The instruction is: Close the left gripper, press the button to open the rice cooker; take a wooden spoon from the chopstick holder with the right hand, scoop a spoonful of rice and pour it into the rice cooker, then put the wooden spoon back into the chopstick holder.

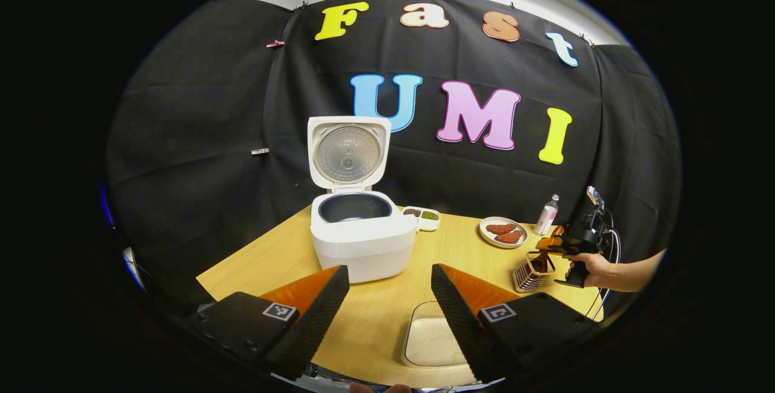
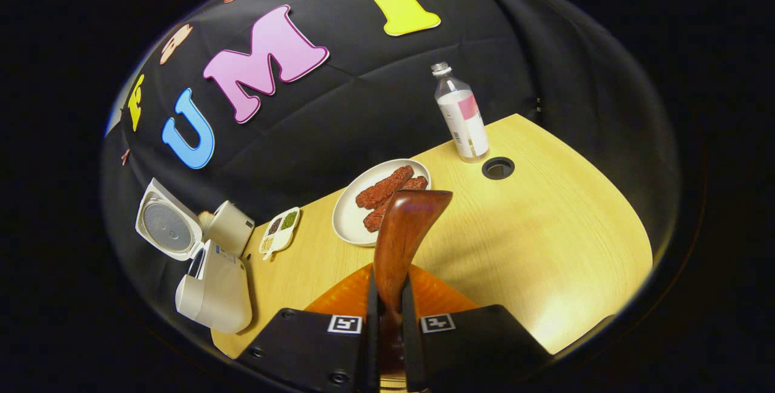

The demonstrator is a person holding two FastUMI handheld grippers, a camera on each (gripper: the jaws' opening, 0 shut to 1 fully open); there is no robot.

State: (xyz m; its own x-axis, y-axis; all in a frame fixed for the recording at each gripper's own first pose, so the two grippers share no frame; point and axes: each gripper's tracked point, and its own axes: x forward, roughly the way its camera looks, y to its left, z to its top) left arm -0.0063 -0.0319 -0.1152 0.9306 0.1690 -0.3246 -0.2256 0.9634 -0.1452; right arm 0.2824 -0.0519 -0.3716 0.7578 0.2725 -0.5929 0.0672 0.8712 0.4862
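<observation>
The right gripper is clamped on the reddish-brown wooden spoon, whose long axis runs forward along the fingers. In the left gripper view it hangs just above the wire chopstick holder, right of the white rice cooker — lid up. The shallow rice tray lies in front of the cooker, between holder and cooker, so the scoop likely goes leftward. The left gripper stands wide apart, empty.

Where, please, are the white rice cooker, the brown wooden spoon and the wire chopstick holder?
White rice cooker (image 1: 363, 247): left gripper view, front of its body.
Brown wooden spoon (image 2: 402, 223): right gripper view, on its neck above the clamping fingers.
Wire chopstick holder (image 1: 528, 277): left gripper view, its front wall.
</observation>
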